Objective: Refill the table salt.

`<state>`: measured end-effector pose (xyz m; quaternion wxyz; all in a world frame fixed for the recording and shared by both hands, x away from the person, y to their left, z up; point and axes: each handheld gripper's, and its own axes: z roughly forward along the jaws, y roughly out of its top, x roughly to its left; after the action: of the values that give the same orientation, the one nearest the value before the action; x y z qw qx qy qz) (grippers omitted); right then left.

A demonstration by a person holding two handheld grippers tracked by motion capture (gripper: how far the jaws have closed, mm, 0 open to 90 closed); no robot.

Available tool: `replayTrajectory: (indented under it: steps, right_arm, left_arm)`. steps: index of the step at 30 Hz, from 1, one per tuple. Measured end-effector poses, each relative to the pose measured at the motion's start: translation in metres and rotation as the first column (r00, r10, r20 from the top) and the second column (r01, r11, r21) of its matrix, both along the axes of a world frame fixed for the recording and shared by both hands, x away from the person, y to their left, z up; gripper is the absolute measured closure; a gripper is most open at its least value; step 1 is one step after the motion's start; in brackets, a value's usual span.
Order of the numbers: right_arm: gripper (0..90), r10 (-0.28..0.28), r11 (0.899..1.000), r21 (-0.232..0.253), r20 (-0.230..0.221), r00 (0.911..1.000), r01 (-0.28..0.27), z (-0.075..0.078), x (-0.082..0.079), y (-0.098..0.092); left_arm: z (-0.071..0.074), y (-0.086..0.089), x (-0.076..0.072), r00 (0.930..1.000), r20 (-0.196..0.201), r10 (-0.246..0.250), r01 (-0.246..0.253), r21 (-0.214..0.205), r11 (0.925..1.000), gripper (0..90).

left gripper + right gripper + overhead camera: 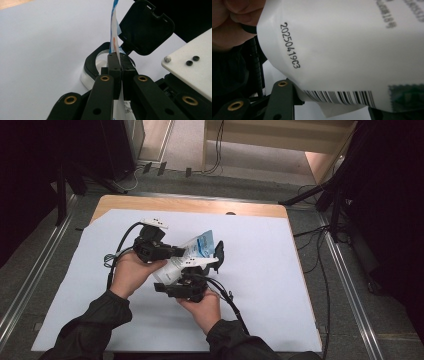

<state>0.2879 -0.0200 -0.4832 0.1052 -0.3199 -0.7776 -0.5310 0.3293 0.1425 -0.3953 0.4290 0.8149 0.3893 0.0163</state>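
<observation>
White pouch: a soft white plastic pack with blue print (192, 251) is held above the middle of the pale-sheeted worktop (260, 270), between the two hands.
Left tongs: the left tongs (119, 65) are clamped together on a thin blue-and-white edge of the pack.
Cap: a black flip lid (146, 30) stands open above a round black spout collar (93, 62) just beyond those jaws.
Right tongs: the right tongs (187, 287) sit under the pack; their own view shows the pack's barcode (339, 97) and a printed date code (290, 45) between the jaws, but whether they grip it I cannot tell.
</observation>
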Motion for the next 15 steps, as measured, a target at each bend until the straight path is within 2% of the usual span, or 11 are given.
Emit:
replayTrajectory:
  steps: [6, 15]
  right_arm:
    - [59.9, -0.006, 1.000, 0.011, 0.019, 0.9998, 0.006, -0.0017, -0.0007, -0.0029]
    - [60.1, -0.001, 1.000, 0.027, 0.001, 1.0000, 0.001, -0.0038, 0.0007, -0.0061]
  left_arm:
    - [0.0003, 0.0007, -0.0004, 1.0000, 0.002, -0.007, 0.007, -0.001, 1.0000, 90.0]
    - [-0.0006, 0.0002, 0.0023, 0.9998, -0.007, -0.017, 0.017, 0.000, 0.9999, 90.0]
